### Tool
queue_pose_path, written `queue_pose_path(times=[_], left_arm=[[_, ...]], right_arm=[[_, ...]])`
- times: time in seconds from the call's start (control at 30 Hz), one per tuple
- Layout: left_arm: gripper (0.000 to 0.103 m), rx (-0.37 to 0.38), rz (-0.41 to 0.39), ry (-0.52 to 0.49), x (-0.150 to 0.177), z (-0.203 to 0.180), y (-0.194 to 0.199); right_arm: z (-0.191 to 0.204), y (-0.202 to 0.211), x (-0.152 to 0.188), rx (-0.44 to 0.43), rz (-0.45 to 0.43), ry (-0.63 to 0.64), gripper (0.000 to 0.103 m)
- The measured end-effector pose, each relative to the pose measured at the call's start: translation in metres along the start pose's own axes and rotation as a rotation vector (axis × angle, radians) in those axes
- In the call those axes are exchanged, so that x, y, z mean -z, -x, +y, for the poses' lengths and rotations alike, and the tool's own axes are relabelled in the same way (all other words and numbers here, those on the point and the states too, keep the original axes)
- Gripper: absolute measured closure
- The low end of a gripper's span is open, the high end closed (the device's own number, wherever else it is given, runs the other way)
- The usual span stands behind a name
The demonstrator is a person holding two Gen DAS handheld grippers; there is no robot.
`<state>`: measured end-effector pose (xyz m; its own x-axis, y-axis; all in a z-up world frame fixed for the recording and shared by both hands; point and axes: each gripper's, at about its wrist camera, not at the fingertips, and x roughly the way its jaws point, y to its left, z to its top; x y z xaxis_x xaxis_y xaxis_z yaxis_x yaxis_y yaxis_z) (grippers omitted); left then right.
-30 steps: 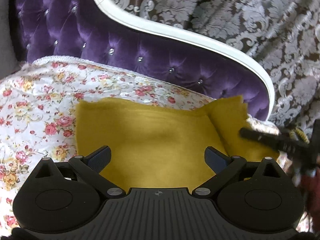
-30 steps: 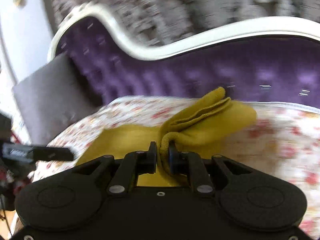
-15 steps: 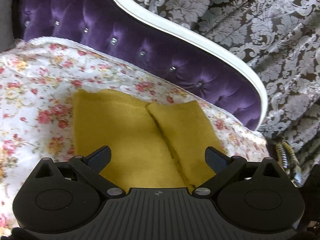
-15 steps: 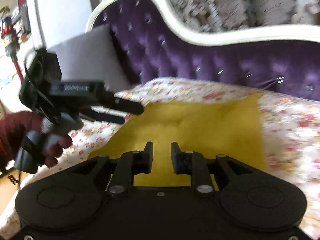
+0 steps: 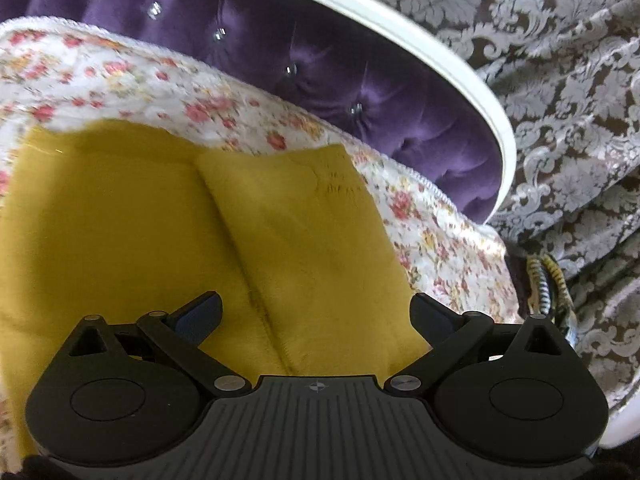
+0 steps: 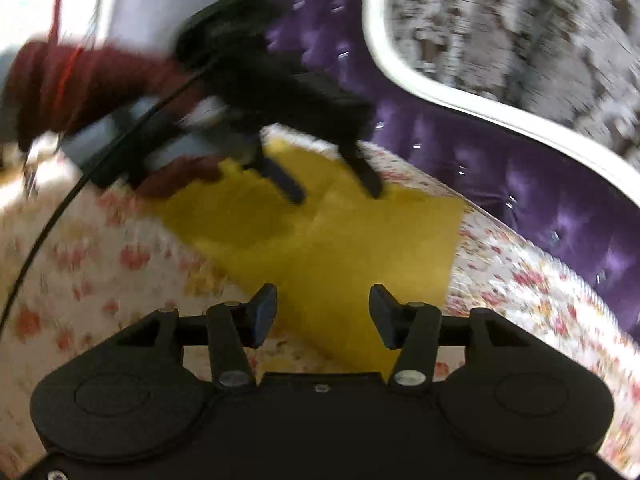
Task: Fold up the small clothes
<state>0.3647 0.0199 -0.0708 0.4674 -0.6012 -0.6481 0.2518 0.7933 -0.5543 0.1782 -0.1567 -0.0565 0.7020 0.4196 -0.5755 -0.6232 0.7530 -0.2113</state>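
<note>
A mustard-yellow cloth (image 5: 168, 220) lies flat on the floral bed cover (image 5: 120, 80), its right part folded over as a flap (image 5: 304, 232) with a seam down the middle. My left gripper (image 5: 316, 314) hovers low over the cloth, open wide, nothing between its fingers. In the right wrist view the same cloth (image 6: 360, 240) spreads ahead of my right gripper (image 6: 322, 312), whose jaws are opening with nothing between them. The left gripper (image 6: 336, 184) shows there too, held by a hand in a dark red sleeve (image 6: 88, 84), fingertips just over the cloth's far edge.
A purple tufted headboard (image 5: 360, 92) with a white frame (image 5: 440, 56) curves behind the bed. Patterned grey-brown drapery (image 5: 560, 80) hangs to the right. A striped cord (image 5: 544, 280) lies by the bed's right edge. A grey pillow (image 6: 160, 4) sits at the far left.
The right gripper let go of the bunched yellow cloth, which now lies folded flat, then drew back and rolled while opening. The left gripper moved closer and lower over the cloth.
</note>
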Motion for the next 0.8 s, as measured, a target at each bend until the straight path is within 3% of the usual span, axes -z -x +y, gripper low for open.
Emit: queue_pose_path(times=[0.17,0.27,0.3,0.33,0.37,0.4,0.43,0.47,0.53,0.63,0.7,0.8], left_arm=[[0.002,0.017,0.013,-0.02,-0.01,-0.003,-0.015],[0.002,0.019,0.035,-0.017,-0.02,-0.004,-0.024],[0.002,0.027,0.042,-0.015,-0.023,-0.004,-0.027],[0.003,0.037,0.048,-0.012,-0.026,-0.004,-0.03],[0.01,0.039,0.054,-0.01,-0.028,-0.004,-0.032],[0.02,0.032,0.057,-0.01,-0.029,-0.004,-0.034],[0.036,0.008,0.063,-0.013,-0.031,-0.005,-0.036],[0.046,-0.019,0.072,-0.018,-0.033,-0.006,-0.038],[0.055,-0.043,0.079,-0.023,-0.034,-0.006,-0.04],[0.089,-0.054,0.048,-0.028,-0.039,-0.008,-0.041],[0.09,-0.029,0.023,-0.031,-0.041,-0.011,-0.039],[0.09,-0.034,0.011,-0.119,-0.05,-0.026,-0.032]], right_arm=[[0.021,-0.013,0.009,0.034,0.034,0.159,0.045],[0.022,-0.018,0.007,0.057,0.023,0.184,0.049],[0.019,-0.018,0.006,0.055,0.016,0.17,0.053],[0.016,-0.019,0.004,0.057,0.019,0.152,0.072],[0.013,-0.019,0.004,0.057,0.026,0.132,0.088],[0.009,-0.019,0.003,0.051,0.03,0.104,0.088],[0.006,-0.019,0.002,0.044,0.025,0.074,0.088],[0.002,-0.016,0.002,0.037,0.016,0.042,0.088],[-0.006,-0.012,0.001,0.028,0.002,-0.031,0.088],[-0.015,-0.006,0.001,0.013,-0.013,-0.134,0.088],[-0.019,-0.002,0.0,0.008,-0.024,-0.186,0.088],[-0.024,0.008,-0.005,0.001,-0.055,-0.269,0.088]])
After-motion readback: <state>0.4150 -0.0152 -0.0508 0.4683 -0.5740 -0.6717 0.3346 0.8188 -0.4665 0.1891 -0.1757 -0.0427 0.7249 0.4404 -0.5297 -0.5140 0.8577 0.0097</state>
